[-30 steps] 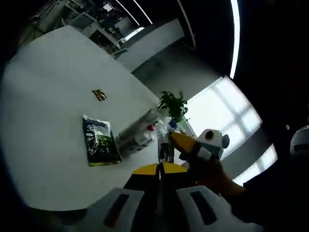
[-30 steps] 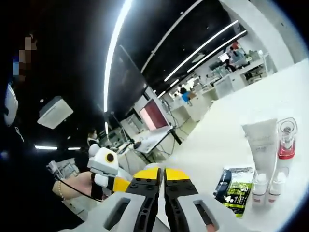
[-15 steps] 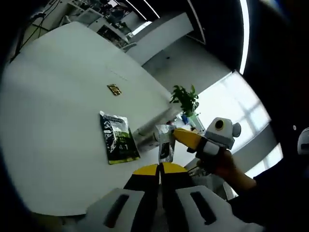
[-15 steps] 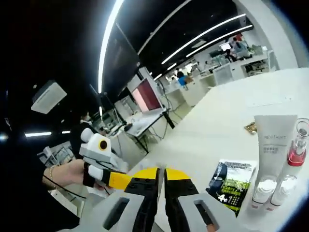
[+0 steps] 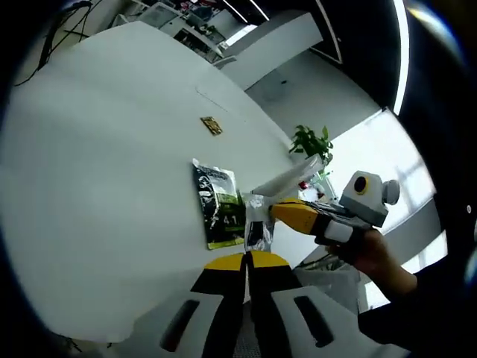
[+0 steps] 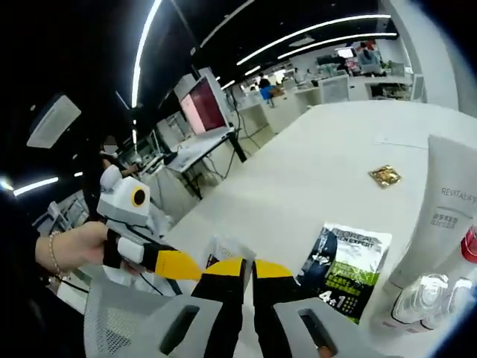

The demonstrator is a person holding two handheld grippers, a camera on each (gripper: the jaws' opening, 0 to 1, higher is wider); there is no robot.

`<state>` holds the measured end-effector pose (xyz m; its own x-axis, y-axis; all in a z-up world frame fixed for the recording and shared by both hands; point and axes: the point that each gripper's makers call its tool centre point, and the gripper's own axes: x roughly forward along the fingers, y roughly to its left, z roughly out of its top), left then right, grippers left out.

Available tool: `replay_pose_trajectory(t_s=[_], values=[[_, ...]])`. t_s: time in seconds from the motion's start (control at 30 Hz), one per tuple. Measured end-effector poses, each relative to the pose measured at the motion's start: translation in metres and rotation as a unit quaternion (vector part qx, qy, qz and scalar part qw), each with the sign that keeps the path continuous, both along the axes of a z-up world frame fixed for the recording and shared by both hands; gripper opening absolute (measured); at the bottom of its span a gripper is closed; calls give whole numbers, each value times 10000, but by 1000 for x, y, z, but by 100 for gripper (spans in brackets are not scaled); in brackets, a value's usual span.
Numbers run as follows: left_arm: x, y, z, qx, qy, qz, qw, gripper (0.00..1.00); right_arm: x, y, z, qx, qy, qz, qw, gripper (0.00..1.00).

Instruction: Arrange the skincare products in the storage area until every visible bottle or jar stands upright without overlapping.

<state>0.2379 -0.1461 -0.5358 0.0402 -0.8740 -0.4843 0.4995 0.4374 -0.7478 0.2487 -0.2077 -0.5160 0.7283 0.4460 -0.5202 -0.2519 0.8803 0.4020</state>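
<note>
white table (image 6: 328, 156) carrying one tube (image 6: 447, 212), one green sachet (image 6: 344, 265), one gold packet (image 6: 384, 175); left hand-held gripper (image 5: 247, 261) and right hand-held gripper (image 6: 247, 267) both staying closed, gripping nothing.

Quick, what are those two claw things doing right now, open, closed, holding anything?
Left gripper: closed, holding nothing.
Right gripper: closed, holding nothing.

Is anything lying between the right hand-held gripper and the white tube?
Nothing blocks it outright. The green sachet lies flat on the table ahead of the right hand-held gripper, just left of the white tube. Two small clear-capped bottles stand at the tube's base.
</note>
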Motion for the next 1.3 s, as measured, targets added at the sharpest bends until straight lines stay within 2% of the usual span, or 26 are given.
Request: replay_pose_trajectory(t_s=[0.3, 0.37, 0.73, 1.07, 1.3], values=[[11, -1, -22, 304, 29, 74, 9995, 1, 11, 1, -25, -475, 270, 46, 9985, 0], [14, -1, -28, 354, 62, 84, 9993, 1, 17, 1, -36, -571, 341, 84, 9977, 0], [29, 0, -63, 726, 164, 86, 9972, 1, 28, 1, -67, -1220, 587, 432, 9899, 0], [31, -3, -79, 1014, 176, 15, 9947, 1, 34, -8, -89, -1846, 737, 706, 9775, 0], [28, -3, -80, 1070, 229, 27, 9940, 1, 36, -9, -95, -2009, 757, 790, 9735, 0]])
